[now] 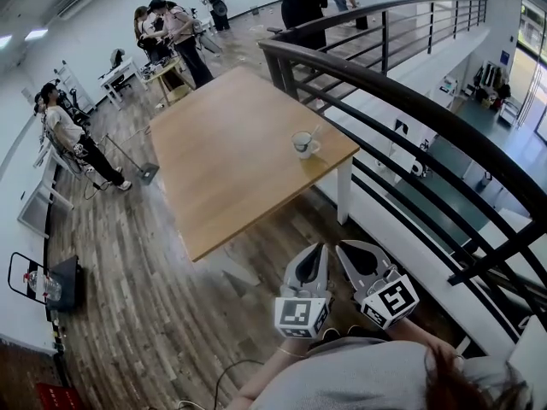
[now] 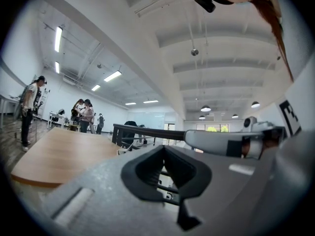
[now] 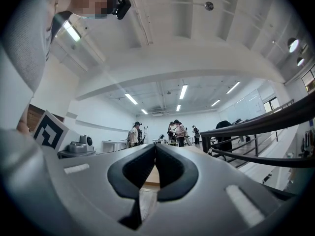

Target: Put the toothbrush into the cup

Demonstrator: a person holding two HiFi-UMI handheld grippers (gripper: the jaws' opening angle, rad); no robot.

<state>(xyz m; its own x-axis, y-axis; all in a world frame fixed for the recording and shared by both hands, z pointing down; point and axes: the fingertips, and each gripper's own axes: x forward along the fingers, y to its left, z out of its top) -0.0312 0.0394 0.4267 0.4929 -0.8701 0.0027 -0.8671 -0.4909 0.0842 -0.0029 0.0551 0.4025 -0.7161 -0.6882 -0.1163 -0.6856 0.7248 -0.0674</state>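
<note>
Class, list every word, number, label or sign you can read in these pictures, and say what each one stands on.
No text can be read anywhere in these pictures.
Left cube: a black-and-white square pattern, no letters.
Right cube: the same kind of pattern, no letters.
Blue sign on the far wall: too small to read.
Cup on the table: no print visible.

Floor: I see wood-look planks (image 1: 128,297) all around.
Tabletop: light wood (image 1: 231,152) on white legs, near the railing.
Railing: dark curved metal bars (image 1: 385,92) at my right, with a lower level beyond.
Walls: white (image 1: 102,7).
Light: long ceiling strips (image 3: 183,91), lit.
Far end: people (image 1: 175,32) standing near small desks.
</note>
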